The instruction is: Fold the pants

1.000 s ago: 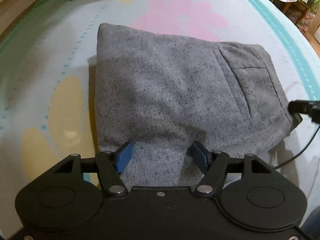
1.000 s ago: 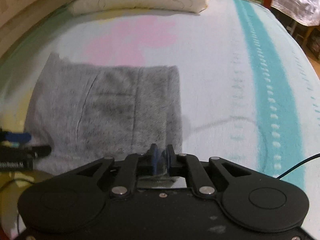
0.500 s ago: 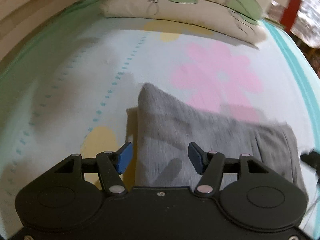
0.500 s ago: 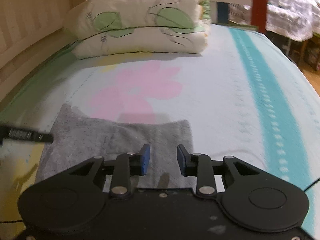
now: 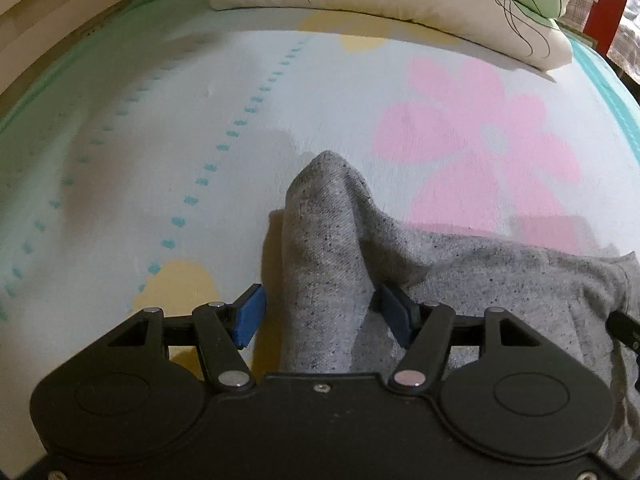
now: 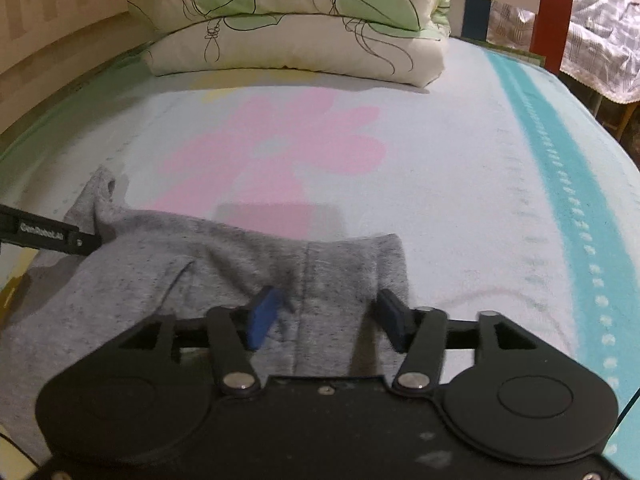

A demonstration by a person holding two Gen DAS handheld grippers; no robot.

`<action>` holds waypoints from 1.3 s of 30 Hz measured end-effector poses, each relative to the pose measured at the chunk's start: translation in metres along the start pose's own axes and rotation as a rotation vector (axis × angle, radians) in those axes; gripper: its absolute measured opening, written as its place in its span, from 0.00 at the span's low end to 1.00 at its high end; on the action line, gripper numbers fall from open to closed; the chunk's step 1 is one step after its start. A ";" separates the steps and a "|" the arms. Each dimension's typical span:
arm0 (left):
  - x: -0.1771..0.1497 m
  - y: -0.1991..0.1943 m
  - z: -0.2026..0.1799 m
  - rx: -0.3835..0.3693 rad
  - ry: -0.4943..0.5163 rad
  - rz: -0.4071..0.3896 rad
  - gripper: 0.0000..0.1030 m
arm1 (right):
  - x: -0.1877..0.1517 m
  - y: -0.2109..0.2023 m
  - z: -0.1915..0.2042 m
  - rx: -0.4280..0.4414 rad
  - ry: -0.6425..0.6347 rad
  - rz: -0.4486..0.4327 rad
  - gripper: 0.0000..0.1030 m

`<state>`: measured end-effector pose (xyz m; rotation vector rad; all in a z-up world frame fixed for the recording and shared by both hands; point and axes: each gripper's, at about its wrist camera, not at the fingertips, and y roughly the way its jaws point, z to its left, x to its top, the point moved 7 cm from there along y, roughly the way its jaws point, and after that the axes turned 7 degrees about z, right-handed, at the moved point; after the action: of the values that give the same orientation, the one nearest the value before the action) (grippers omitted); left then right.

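The grey speckled pants [image 5: 500, 280] lie folded on the bed, also in the right wrist view [image 6: 192, 280]. My left gripper [image 5: 324, 316] is open, its blue pads on either side of a raised ridge of the pants' left far corner [image 5: 324, 216]. My right gripper [image 6: 326, 316] is open, its pads straddling the right edge of the pants by the seam [image 6: 306, 280]. The left gripper's tip [image 6: 48, 234] shows in the right wrist view, at the pants' left corner.
The bed sheet [image 6: 460, 184] is pale with a pink flower print [image 6: 272, 148] and a teal stripe [image 6: 568, 184]. Stacked pillows [image 6: 296, 24] lie at the bed's head. A wooden side board [image 5: 48, 28] runs along the left. More bedding [image 6: 600, 52] is at the far right.
The right gripper went from shut to open and widened. Both grippers lowered onto the pants' far edge; a ridge of cloth now stands between the left pads.
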<state>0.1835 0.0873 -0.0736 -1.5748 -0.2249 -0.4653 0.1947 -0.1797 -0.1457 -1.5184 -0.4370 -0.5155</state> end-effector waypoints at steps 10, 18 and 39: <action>-0.016 -0.037 0.006 -0.015 0.019 0.009 0.67 | -0.008 -0.027 -0.034 0.041 0.096 -0.064 0.63; -0.043 -0.043 0.020 -0.002 0.026 0.074 0.79 | -0.018 -0.013 -0.055 0.114 0.209 0.043 0.63; -0.046 0.002 0.019 -0.123 -0.078 0.117 1.00 | -0.015 0.014 -0.063 0.251 0.292 0.061 0.67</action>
<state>0.1461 0.1128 -0.0945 -1.7185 -0.1651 -0.3325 0.1876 -0.2423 -0.1670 -1.1899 -0.2180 -0.6009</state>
